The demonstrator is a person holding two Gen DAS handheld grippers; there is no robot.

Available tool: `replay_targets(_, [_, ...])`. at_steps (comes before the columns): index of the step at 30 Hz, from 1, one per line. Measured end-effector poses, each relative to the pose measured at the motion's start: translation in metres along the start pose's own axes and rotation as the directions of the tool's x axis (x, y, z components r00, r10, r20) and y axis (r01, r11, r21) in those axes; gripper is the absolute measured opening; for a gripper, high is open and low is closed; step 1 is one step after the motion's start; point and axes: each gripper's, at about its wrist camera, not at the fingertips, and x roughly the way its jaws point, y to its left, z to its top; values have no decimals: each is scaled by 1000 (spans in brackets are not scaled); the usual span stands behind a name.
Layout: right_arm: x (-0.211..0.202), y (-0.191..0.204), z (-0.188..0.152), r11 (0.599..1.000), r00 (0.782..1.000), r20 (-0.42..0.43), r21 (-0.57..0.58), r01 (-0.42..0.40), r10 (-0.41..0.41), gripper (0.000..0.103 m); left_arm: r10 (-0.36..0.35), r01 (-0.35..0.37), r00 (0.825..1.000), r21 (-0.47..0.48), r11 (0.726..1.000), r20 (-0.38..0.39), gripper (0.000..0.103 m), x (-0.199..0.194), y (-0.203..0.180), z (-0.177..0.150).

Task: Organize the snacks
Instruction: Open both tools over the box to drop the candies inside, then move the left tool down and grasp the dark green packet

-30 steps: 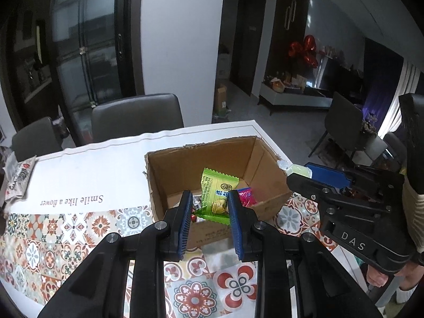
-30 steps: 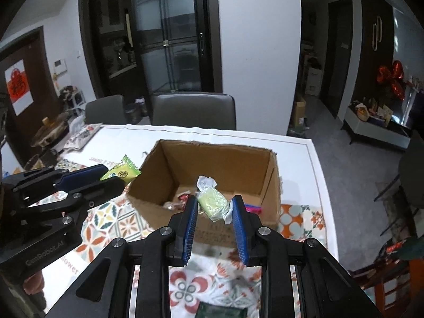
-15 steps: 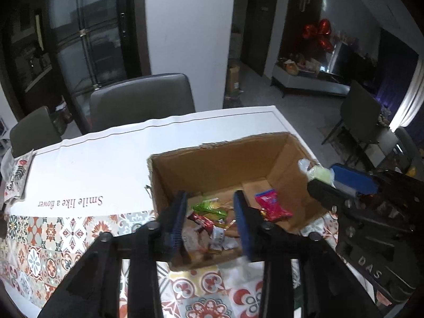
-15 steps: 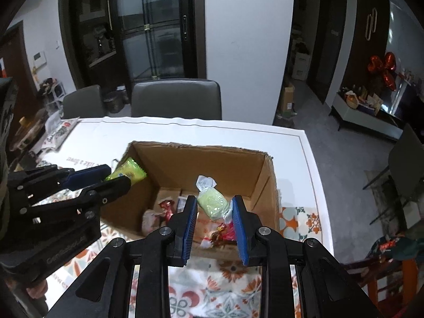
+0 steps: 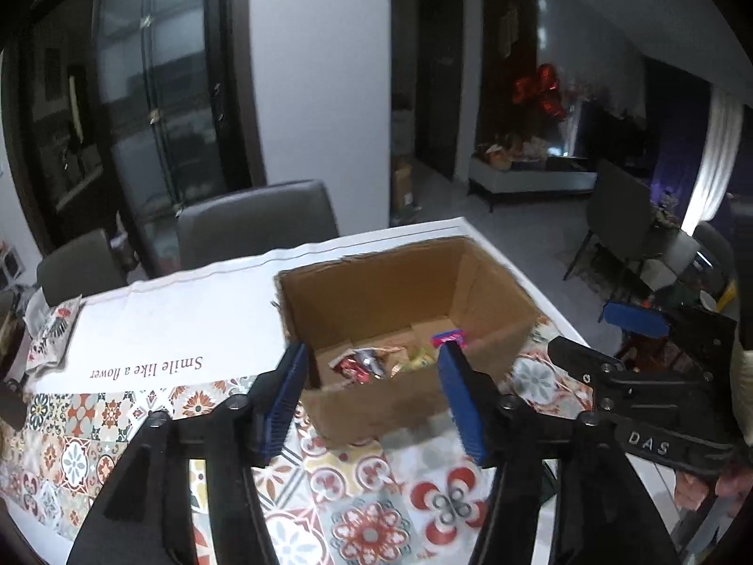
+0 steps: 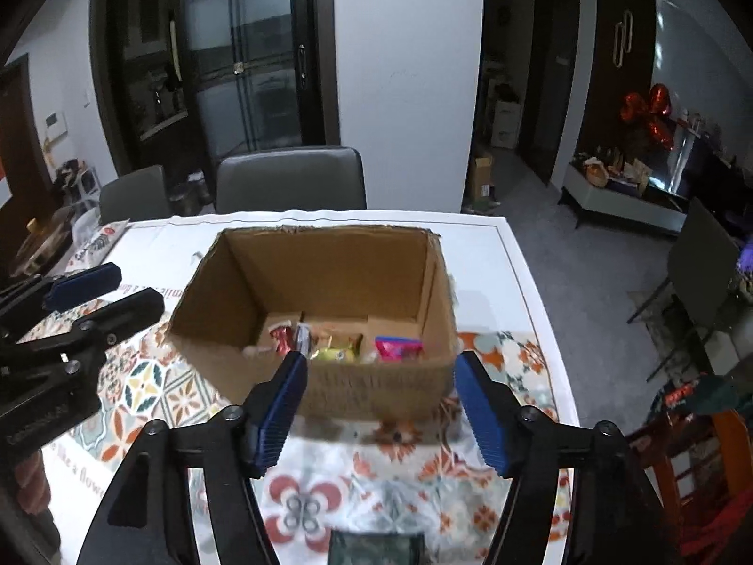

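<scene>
Both the left gripper (image 5: pixel 372 395) and right gripper (image 6: pixel 379 405) have jaws spread, holding nothing, above the cardboard box (image 6: pixel 376 386) of snacks (image 6: pixel 339 346) near the counter's (image 6: pixel 527 329) right edge.

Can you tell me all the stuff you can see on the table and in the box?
cardboard box: one, brown, open, on the tablecloth
snacks: several, red, yellow-green, in the box bottom
pink packet: one, pink, box's right side
tablecloth: one, white with patterned tiles, covers table
chairs: two, grey, behind table
printed bag: one, white, table's far left
left gripper: open, empty
right gripper: open, empty
</scene>
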Motion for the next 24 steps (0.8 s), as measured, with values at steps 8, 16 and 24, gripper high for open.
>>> replay_targets(8, [-49, -17, -55, 999, 999, 49, 35, 20, -21, 76, -42, 37, 998, 87, 996, 50, 65, -39, -43, -39])
replay_targets(16, [-56, -40, -108, 995, 1000, 12, 103, 13, -14, 77, -131, 130, 991, 142, 981, 0, 65, -28, -79, -77])
replay_targets(24, [-35, -62, -156, 981, 996, -71, 184, 64, -52, 77, -203, 223, 974, 248, 943, -104, 65, 9, -112, -114])
